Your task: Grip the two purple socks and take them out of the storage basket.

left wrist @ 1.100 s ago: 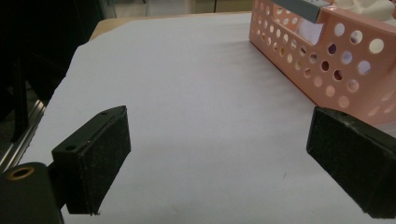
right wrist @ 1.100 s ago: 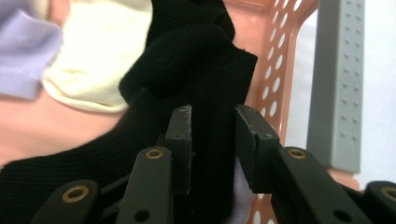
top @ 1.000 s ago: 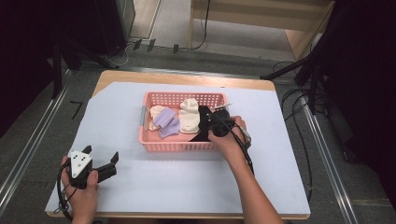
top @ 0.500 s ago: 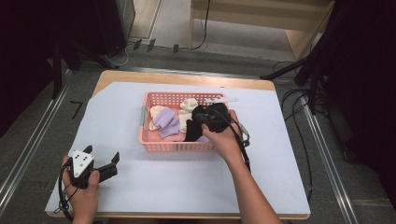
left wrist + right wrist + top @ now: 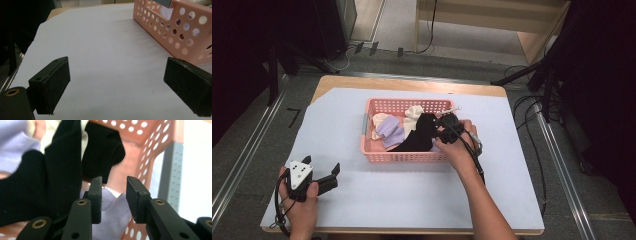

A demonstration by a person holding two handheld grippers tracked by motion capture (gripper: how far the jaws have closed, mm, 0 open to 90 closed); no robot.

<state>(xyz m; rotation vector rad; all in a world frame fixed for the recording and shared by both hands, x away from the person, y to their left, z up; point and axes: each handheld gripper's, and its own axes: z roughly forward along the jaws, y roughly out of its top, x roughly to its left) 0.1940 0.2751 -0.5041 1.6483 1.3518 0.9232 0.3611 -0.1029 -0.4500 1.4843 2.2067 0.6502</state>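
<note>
A pink perforated basket [image 5: 402, 158] sits mid-table and holds several socks. A long black sock [image 5: 419, 135] lies across a lavender sock [image 5: 389, 131] and a cream sock [image 5: 413, 113]. My right gripper [image 5: 439, 134] is down inside the basket's right end. Its jaws have just been opening. In the right gripper view the right gripper [image 5: 114, 187] shows a gap with nothing pressed between the pads; the black sock [image 5: 50, 182] lies left of it and a lavender sock [image 5: 112, 212] beneath. My left gripper [image 5: 333, 177] rests open over the white sheet at front left.
A white sheet [image 5: 412, 200] covers the wooden table. In the left gripper view, the basket's wall [image 5: 175, 32] stands ahead and to the right of the left gripper [image 5: 116, 75]. Cables and dark stands line the floor at both sides.
The right gripper's jaws have parted inside the basket, and the black sock now lies stretched out over the other socks. The left hand has stayed where it was.
</note>
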